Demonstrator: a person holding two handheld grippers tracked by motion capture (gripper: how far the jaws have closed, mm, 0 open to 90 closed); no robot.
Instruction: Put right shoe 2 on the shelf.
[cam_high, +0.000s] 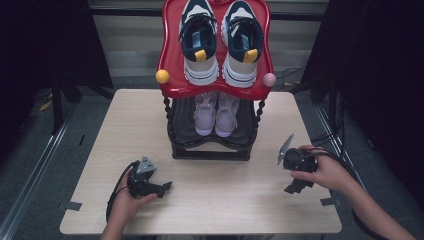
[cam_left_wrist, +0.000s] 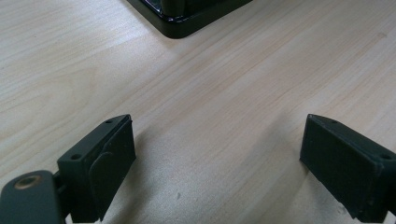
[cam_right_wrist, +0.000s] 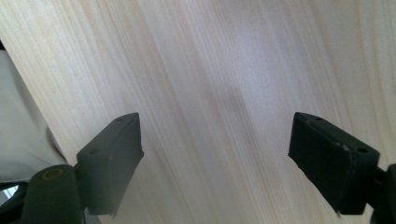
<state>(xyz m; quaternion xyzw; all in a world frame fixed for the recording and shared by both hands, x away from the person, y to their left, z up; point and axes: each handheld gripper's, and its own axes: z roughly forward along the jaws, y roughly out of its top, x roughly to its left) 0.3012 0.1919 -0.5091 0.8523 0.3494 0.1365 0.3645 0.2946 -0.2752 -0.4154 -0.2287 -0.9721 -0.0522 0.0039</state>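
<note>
Shoe rack (cam_high: 210, 149), two-tier, stands at the far-middle of the tabletop (cam_high: 210, 200): glossy red moulded plastic top tray (cam_high: 172, 60) w/ wavy rim, black lower tier on twisted black posts, a yellow knob (cam_high: 162, 76) and a pink knob (cam_high: 269, 79) at the front corners. Navy/white sneakers (cam_high: 220, 42), chunky soles, yellow heel tabs, sit side by side on top, heels toward the person; pale lilac pair (cam_high: 216, 114) tucked on the lower shelf. Step looks like the very start, nothing gripped yet. Left tool (cam_high: 165, 187) rests low near the front-left of the tabletop, jaws spread wide over bare wood, rack's black base corner (cam_left_wrist: 180, 25) ahead of it in the left gripper view. Right tool (cam_high: 295, 187) is at the right edge, well apart from the rack, jaws also spread, pointing down at pale matte wood grain. Next move prob. needs both tools lifted and carried fwd to the rack; which pair gets handled can't tell. Sneaker uppers look soft, so grip at heel/collar seems best.
</note>
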